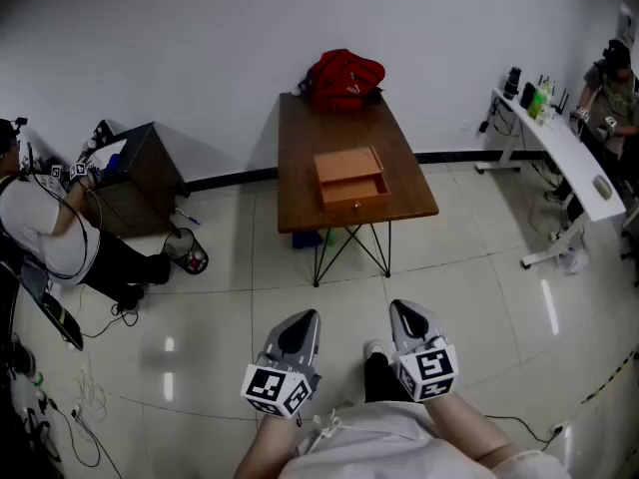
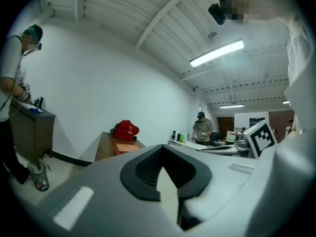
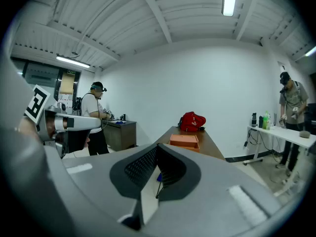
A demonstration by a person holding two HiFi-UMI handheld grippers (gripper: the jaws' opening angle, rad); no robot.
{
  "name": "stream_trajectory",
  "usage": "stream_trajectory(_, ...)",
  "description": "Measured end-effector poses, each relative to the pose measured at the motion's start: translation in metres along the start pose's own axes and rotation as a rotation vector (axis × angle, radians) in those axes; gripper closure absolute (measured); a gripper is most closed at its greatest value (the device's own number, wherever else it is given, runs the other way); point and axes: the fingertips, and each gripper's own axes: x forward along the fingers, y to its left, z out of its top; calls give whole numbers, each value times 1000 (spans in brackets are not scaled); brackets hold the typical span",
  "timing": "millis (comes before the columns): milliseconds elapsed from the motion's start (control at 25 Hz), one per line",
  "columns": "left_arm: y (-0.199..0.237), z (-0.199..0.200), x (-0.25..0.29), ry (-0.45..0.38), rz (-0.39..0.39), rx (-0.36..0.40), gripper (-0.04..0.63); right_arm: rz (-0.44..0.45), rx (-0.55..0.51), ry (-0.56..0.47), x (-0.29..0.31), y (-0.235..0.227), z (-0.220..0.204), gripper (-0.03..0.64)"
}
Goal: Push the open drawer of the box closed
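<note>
Left gripper [image 1: 303, 319]: lower middle of the head view, close to the person's body. In its own view the jaws meet at their tips, clenched on nothing.
Right gripper [image 1: 403, 310]: just right of the left one. Its jaws also meet at the tips, with nothing between them.
Marker cubes [image 1: 276, 388]: one on the back of each gripper, at the bottom of the head view.
Floor [image 1: 479, 267]: pale tiles fill the stretch between the grippers and the table, so both grippers are well apart from it.
Table [image 1: 298, 158]: dark wood on thin black legs, at the centre of the head view.
Box [image 1: 346, 162]: orange, on the near half of the table.
Drawer [image 1: 355, 190]: stands open, pulled out toward the lower edge of the frame, its front near the table's near edge.
Backpack [image 1: 344, 78]: red, upper centre, at the table's far end and apart from the box.
Step in hand: I judge it to be the approach, since the drawer is open and neither gripper is near it.
Next move: bring one gripper up to the drawer front, set the closed tips squarely against its middle, and push straight toward the backpack end. The light box may slide, so bracing it with the other gripper could help.
Writing: the cubes carry only black-and-white square patterns. A pale mark on the backpack is too small to read.
</note>
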Motion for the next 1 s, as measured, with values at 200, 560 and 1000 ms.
stream_trajectory(200, 28, -5, 42, 13, 22, 1, 589, 15, 14, 11, 45, -24, -4, 614)
stream_trajectory(560, 89, -21, 155, 77, 73, -17, 589, 60, 12, 41, 162, -96, 4, 614)
stream_trajectory(1000, 159, -62, 314, 230, 114, -85, 589, 129, 25, 202, 310, -184, -18, 614)
